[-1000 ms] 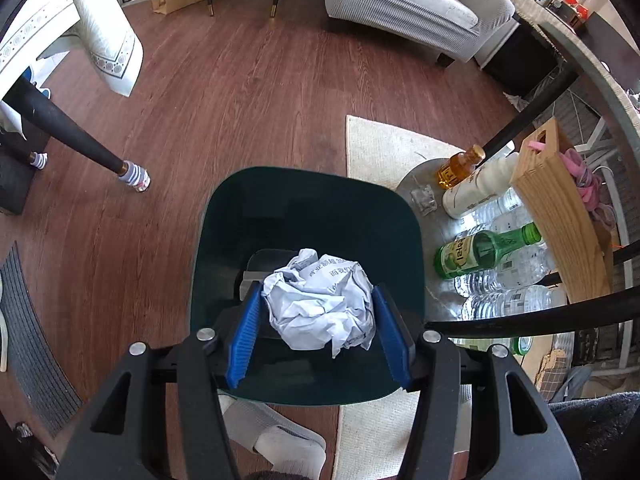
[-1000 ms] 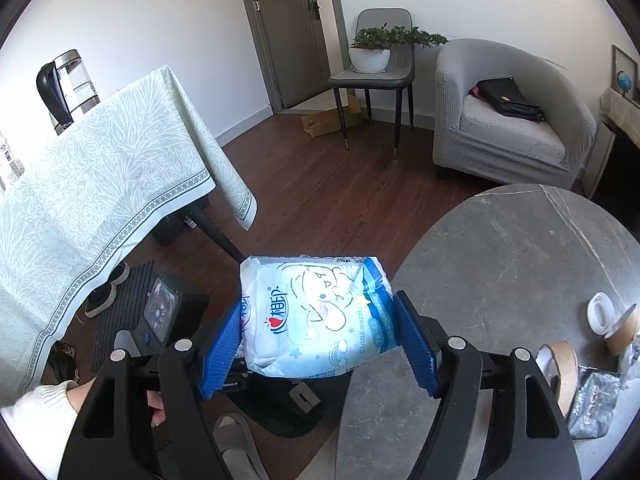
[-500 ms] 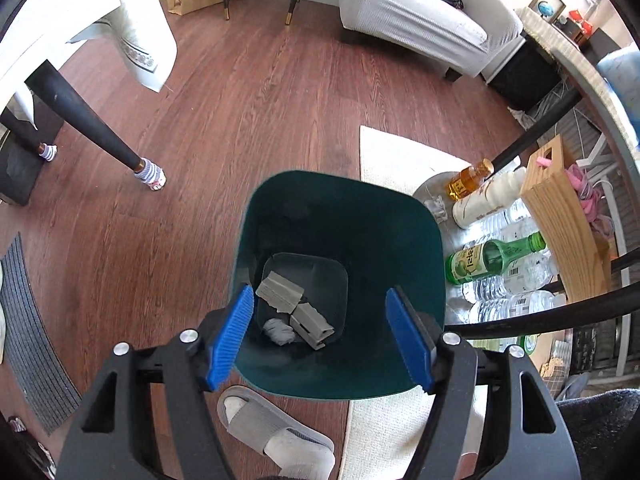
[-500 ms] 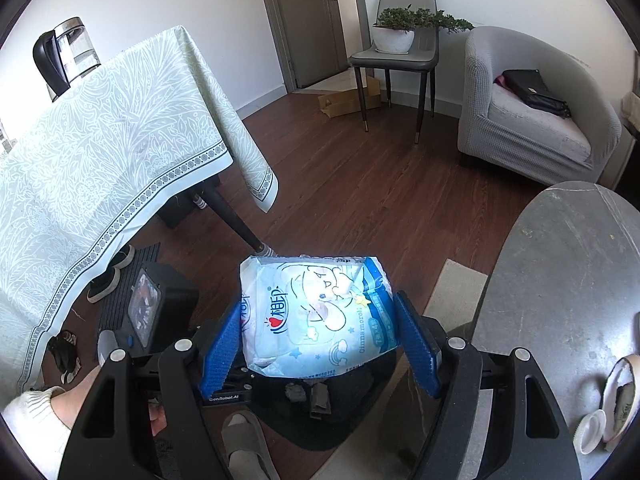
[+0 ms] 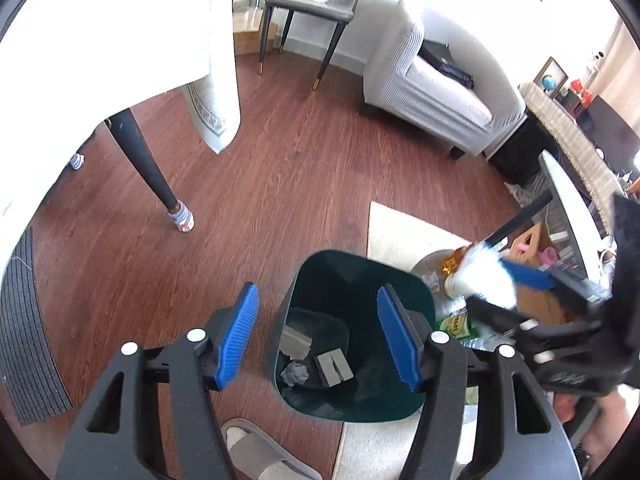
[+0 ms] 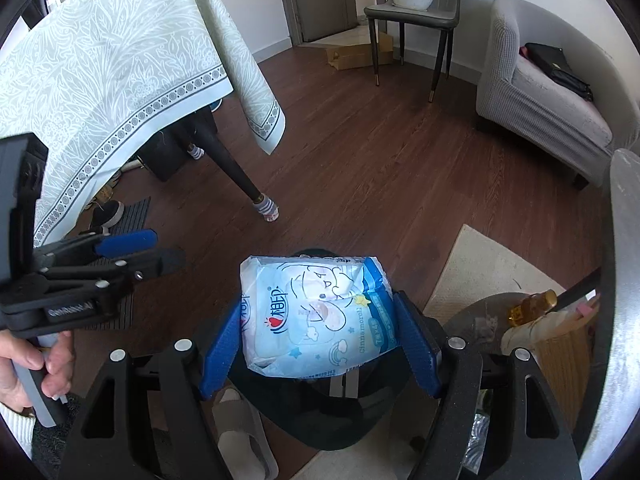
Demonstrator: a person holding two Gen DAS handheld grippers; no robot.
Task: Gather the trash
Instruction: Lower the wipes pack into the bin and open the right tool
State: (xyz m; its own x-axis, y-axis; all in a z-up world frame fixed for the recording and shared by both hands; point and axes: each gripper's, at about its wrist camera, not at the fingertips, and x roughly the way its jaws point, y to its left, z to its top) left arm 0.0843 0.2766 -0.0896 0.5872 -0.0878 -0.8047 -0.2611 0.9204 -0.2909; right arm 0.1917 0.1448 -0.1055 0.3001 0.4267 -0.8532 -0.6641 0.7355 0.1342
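Note:
A dark green trash bin (image 5: 404, 288) stands on the wood floor at the rug's edge. Inside lie a crumpled paper ball (image 5: 295, 373) and two grey blocks (image 5: 334, 367). My left gripper (image 5: 318, 338) is open and empty above the bin's left side; it also shows in the right wrist view (image 6: 132, 250). My right gripper (image 6: 319, 338) is shut on a light blue tissue pack (image 6: 316, 316) and holds it over the bin (image 6: 320, 420). In the left wrist view the right gripper (image 5: 516, 292) comes in blurred from the right with the pack (image 5: 486, 276).
A table leg (image 5: 146, 168) under a pale tablecloth (image 6: 100, 72) stands to the left. A slipper (image 5: 260, 452) lies in front of the bin. Bottles (image 6: 532, 304) and a wooden box (image 5: 536, 264) sit on a low shelf under the grey table (image 6: 618, 280) at right. An armchair (image 5: 432, 84) stands behind.
My left gripper opened and dropped the paper ball into the bin, then drew back to the left. My right gripper carried the tissue pack off the table to above the bin.

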